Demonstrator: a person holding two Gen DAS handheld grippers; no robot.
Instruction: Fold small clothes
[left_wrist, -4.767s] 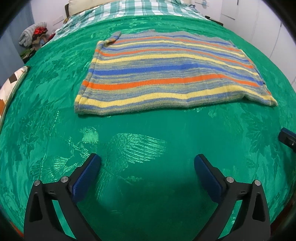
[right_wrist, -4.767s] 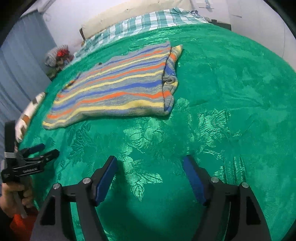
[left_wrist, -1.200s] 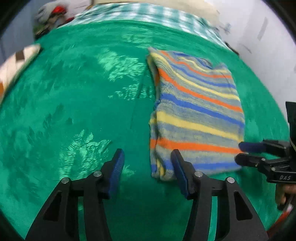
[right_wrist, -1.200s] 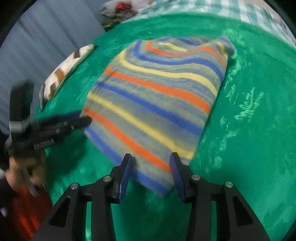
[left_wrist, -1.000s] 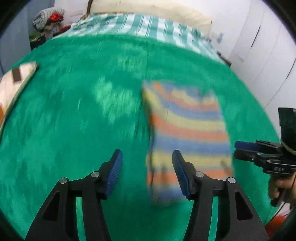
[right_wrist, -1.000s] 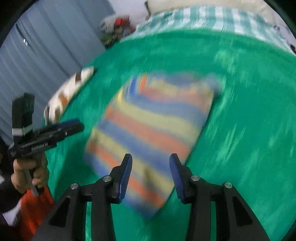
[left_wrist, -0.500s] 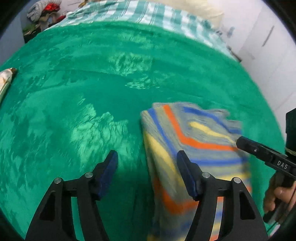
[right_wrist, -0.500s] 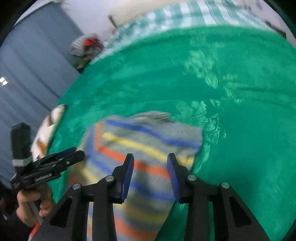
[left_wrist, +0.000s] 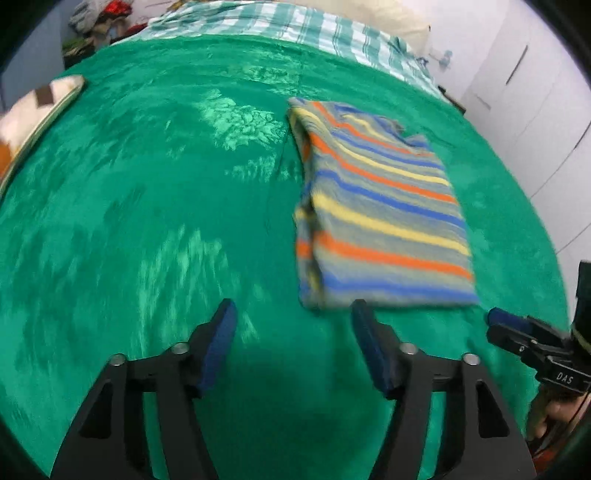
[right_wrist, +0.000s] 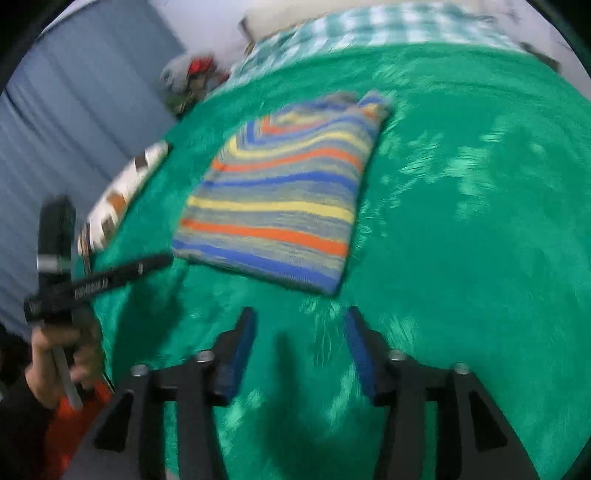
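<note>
Striped sweater lies folded on the green bedspread at one o'clock of my left gripper, both grippers' jaws apart, my right gripper empty.

Left gripper: jaws spread wide, nothing between the blue pads; black fingers level, pointing forward. From the right wrist camera it shows at the far left edge, blurred, tips pointing right, gripped from below by the left hand.

Right gripper: jaws apart, gap bare, blue pads facing each other. From the left wrist camera it shows at the right edge, tips pointing left, jaw gap not readable there; right hand partly visible beneath it, fingers wrapped around the handle.
</note>
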